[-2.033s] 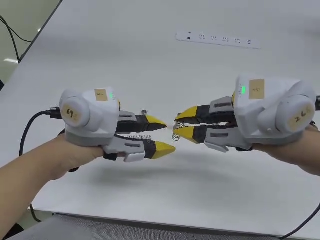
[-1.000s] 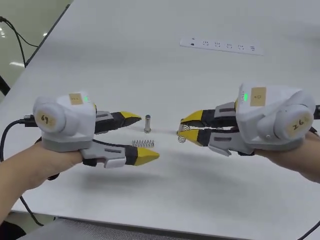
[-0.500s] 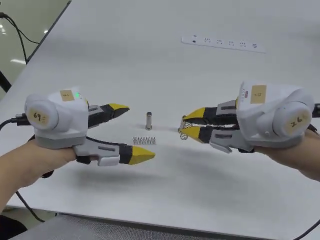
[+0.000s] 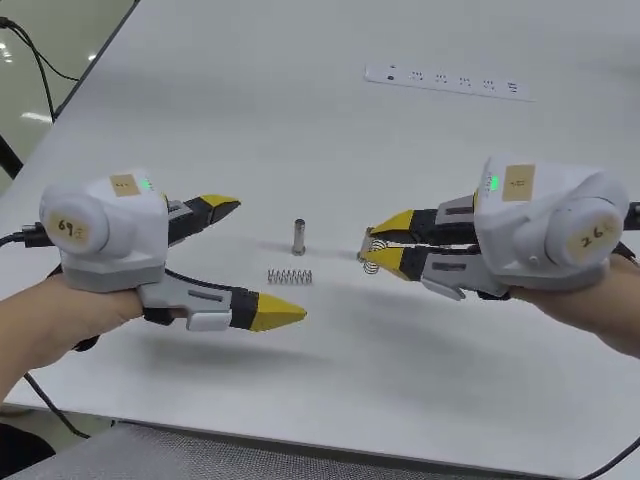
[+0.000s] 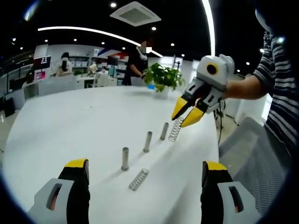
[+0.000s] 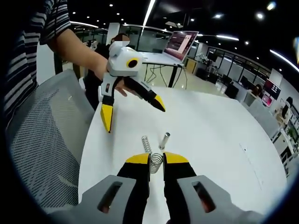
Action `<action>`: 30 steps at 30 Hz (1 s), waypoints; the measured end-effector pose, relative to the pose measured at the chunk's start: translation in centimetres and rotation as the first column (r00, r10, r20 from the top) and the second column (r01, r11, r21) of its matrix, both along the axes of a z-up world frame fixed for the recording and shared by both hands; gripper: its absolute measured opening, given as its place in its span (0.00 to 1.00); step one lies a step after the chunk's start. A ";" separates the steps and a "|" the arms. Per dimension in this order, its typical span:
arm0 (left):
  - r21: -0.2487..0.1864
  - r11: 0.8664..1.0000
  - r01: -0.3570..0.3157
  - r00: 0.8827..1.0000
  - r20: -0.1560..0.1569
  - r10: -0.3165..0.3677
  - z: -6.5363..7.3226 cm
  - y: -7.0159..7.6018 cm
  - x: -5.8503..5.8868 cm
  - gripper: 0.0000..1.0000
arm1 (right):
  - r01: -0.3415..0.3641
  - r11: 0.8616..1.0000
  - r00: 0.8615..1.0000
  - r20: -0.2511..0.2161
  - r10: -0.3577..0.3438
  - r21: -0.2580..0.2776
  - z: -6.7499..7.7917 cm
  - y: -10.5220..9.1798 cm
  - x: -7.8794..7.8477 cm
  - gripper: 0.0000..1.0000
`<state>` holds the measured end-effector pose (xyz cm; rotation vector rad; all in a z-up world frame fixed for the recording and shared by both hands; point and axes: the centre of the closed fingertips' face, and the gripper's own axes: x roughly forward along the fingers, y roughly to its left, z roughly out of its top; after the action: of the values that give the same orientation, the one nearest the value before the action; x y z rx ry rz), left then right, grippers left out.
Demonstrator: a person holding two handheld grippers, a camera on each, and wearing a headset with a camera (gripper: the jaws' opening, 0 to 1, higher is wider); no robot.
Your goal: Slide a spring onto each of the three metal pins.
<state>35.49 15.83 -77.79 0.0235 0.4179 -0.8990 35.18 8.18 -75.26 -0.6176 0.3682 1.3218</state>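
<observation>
Three metal pins [image 5: 147, 141] stand upright in a row on the white worktop [image 4: 250, 110]. A loose spring [image 4: 289, 276] lies flat just beside the pin at the left gripper's end of the row. A second spring [image 4: 370, 264] hangs from the tips of the right gripper [image 4: 372, 250], whose yellow-tipped fingers [image 4: 395, 222] are pinched nearly together on its upper coils. In the left gripper view this spring sits just beside the pin at the far end of the row. Whether they touch cannot be told.

The left gripper [image 4: 265, 258] is held above the worktop with its fingers [image 4: 270, 312] spread wide and nothing between them.

A round tan sticker [image 4: 65, 228] on the left gripper carries handwriting that looks like "69". One on the right gripper [image 4: 590, 235] looks like "26". The small tan squares on top are too faint to read, and a green light glows beside each.

A white power strip [image 4: 448, 82] lies far back on the worktop. Around it is an open office with ceiling lights, a potted plant [image 5: 161, 77], an open laptop [image 6: 179, 45] and a grey mesh chair [image 6: 42, 154].
</observation>
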 end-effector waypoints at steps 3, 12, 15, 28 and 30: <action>0.001 1.000 -0.005 1.000 0.001 0.005 0.0 0.1 0.1 0.98 | 0.003 1.000 1.000 0.002 -0.003 -0.002 -0.1 -0.1 0.1 0.07; -0.006 1.000 -0.018 1.000 0.001 0.018 0.2 0.4 0.3 0.98 | 0.042 0.999 0.999 0.006 -0.042 0.003 0.0 -0.4 1.4 0.07; -0.006 1.000 -0.018 1.000 0.003 0.018 0.2 0.4 0.3 0.98 | 0.053 0.999 0.999 0.010 -0.053 0.006 0.2 -0.4 1.8 0.07; -0.007 1.000 -0.024 1.000 0.009 0.024 0.3 0.3 0.3 0.98 | 0.104 0.994 0.994 0.012 -0.104 0.016 0.4 -0.5 4.0 0.07; -0.006 1.000 -0.025 1.000 0.009 0.025 0.3 0.4 0.4 0.98 | 0.113 0.993 0.994 0.010 -0.113 0.022 0.4 -0.5 4.2 0.07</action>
<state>35.85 16.20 -77.48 0.0169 0.4057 -0.8751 39.43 7.68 -74.86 -0.5775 0.3738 1.2123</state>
